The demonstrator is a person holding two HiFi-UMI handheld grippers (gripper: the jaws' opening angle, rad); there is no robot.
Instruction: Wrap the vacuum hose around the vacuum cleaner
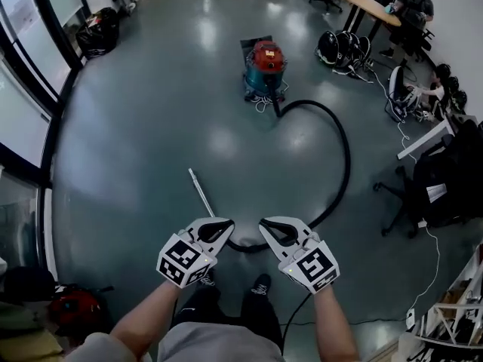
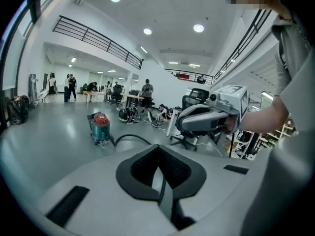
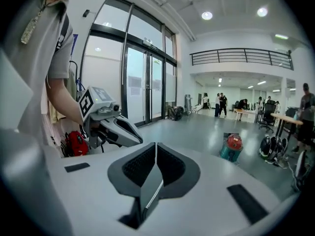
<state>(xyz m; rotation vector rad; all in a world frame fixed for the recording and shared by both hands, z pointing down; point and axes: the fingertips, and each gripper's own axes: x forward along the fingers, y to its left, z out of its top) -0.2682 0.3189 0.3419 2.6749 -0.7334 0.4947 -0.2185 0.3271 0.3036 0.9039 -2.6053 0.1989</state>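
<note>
The vacuum cleaner (image 1: 264,68), red on top with a teal body, stands far ahead on the grey floor. Its black hose (image 1: 346,153) leaves the front, loops right and curves back to the floor between my grippers. A metal wand (image 1: 202,194) lies just ahead of the left one. My left gripper (image 1: 220,225) and right gripper (image 1: 270,226) are held side by side at waist height, both shut and empty. The left gripper view shows shut jaws (image 2: 158,150), the vacuum cleaner (image 2: 101,127) and the right gripper (image 2: 206,118). The right gripper view shows shut jaws (image 3: 155,149) and the vacuum cleaner (image 3: 231,148).
An office chair (image 1: 434,183) and a white shelf (image 1: 453,315) stand at the right, with a thin cable (image 1: 434,266) on the floor. People sit at a desk (image 1: 370,4) far right. Black bags (image 1: 98,30) rest by the glass wall; a red bag (image 1: 72,309) lies near left.
</note>
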